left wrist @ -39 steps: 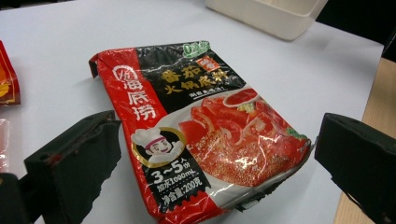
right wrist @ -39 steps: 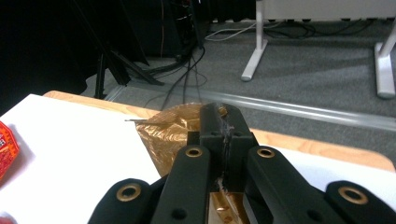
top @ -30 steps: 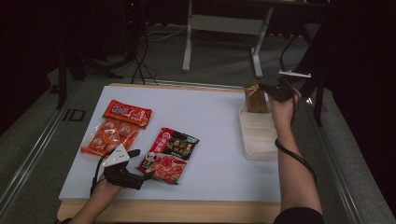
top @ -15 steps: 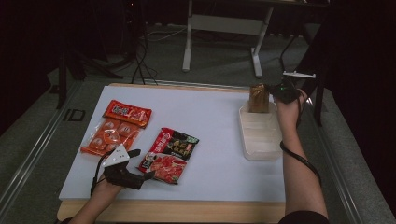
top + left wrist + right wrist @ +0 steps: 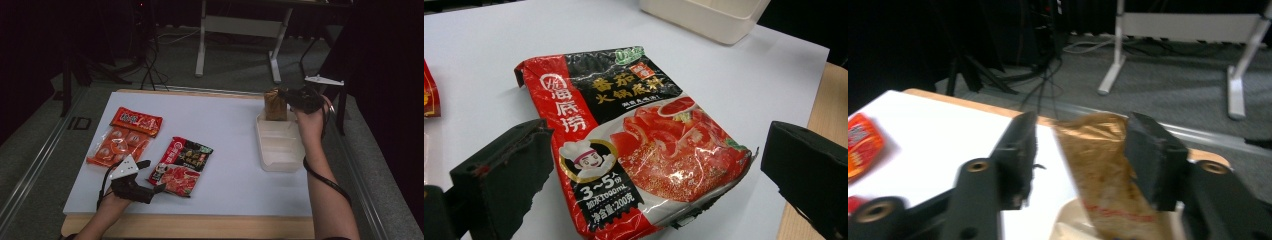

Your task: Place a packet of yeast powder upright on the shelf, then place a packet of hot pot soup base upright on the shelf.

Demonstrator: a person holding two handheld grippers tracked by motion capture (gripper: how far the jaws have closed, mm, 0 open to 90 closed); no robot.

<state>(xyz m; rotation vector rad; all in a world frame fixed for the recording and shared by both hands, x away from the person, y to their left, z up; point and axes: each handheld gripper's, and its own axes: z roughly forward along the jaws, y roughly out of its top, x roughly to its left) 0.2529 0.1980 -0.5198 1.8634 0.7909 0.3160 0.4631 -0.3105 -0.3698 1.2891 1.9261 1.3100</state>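
A: High view first. The brown pouch stands upright in the far end of the pale plastic tray, at the far right of the white counter. Its long axis runs straight up, with the crimped top edge uppermost.

B: And the right tool?

A: Just beside the pouch's top. In the right gripper view its jaws have just been opening; the pouch sits between them. A gap shows at the left pad, and whether the right pad touches it I cannot tell.

B: Material?

A: Crinkled, glossy film, golden-brown, with a line of red print low down. The tray is smooth, rectangular, with rounded corners.

B: Anything crowding it?

A: Only the tray wall around its base. Well apart to the left lies a flat red-and-black soup-base packet, shiny and wrinkled, slanting across the counter. The left tool rests at its near end, jaws wide, straddling it without pressing. Further left is an orange packet of round pieces, also lying flat.
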